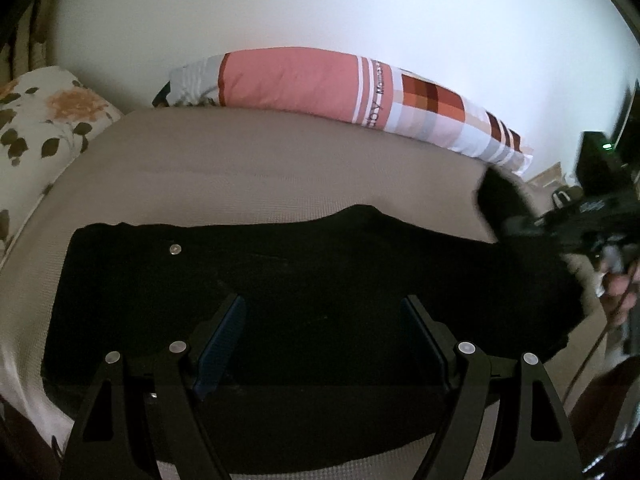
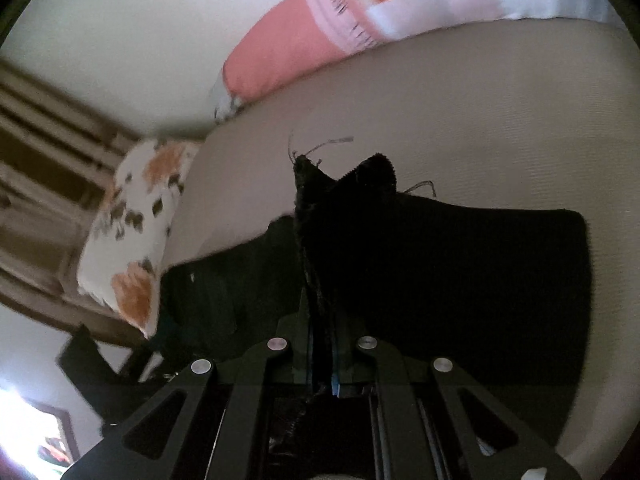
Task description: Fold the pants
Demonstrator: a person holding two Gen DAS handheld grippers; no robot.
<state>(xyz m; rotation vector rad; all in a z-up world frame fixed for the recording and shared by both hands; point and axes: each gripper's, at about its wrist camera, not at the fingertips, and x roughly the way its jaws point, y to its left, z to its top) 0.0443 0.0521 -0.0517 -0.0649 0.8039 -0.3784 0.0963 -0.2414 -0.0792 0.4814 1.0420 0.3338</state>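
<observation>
Lying flat on the beige bed (image 1: 248, 168), one pair of black pants (image 1: 320, 264) spans the left wrist view from 9 to 3 o'clock, waist button (image 1: 175, 249) at 10 o'clock. Count: two pillows, two grippers. The floral pillow (image 1: 44, 120) sits at 9 o'clock, the striped pillow (image 1: 340, 88) at 12 o'clock along the white wall (image 1: 320, 8).

The left gripper (image 1: 322, 340) hovers over the pants at 6 o'clock, jaws spread wide and holding nothing. The right gripper (image 2: 322, 320) has its jaws closed tight on the pant hem (image 2: 344, 184), which stands raised between the fingers, frayed threads at its top edge.

Bare bed surface lies beyond the pants' far edge up to the striped pillow. The bed's right edge falls away at 3 o'clock.

In the left wrist view the raised hem and right gripper are motion-blurred at 3 o'clock. Fabric detail is lost in the black. The pants' near edge is hidden behind the left gripper's fingers.
</observation>
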